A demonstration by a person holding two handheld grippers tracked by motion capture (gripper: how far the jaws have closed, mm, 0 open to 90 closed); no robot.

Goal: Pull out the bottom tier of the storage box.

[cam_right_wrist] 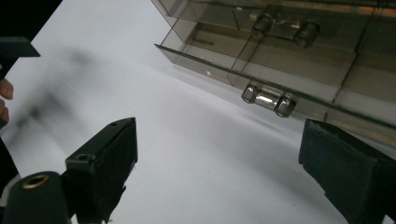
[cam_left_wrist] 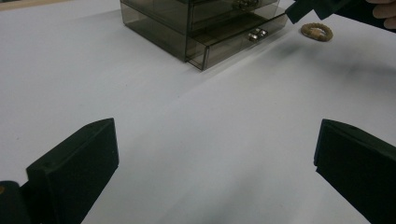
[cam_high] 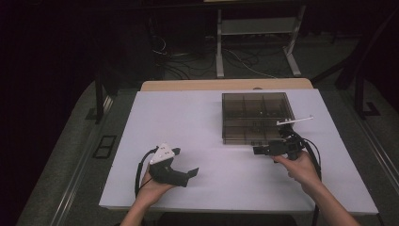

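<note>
A smoky see-through drawer box (cam_high: 254, 115) stands on the white table (cam_high: 188, 117) at the back right. Its lowest drawer (cam_right_wrist: 261, 70) is pulled out a little and has a clear bar handle (cam_right_wrist: 267, 99). My right gripper (cam_high: 257, 150) hovers just in front of that drawer, open, with the handle ahead of its jaws and nothing between them (cam_right_wrist: 219, 140). My left gripper (cam_high: 189, 176) rests low near the table's front left, open and empty (cam_left_wrist: 215, 140). In the left gripper view, the drawer box (cam_left_wrist: 201, 23) and the right gripper (cam_left_wrist: 303, 10) lie ahead.
A small braided ring (cam_left_wrist: 316, 31) lies on the table to the right of the drawer box. Behind the table are a wooden edge (cam_high: 226, 84), a metal stand (cam_high: 256, 28) and loose cables (cam_high: 188, 66) on the dark floor.
</note>
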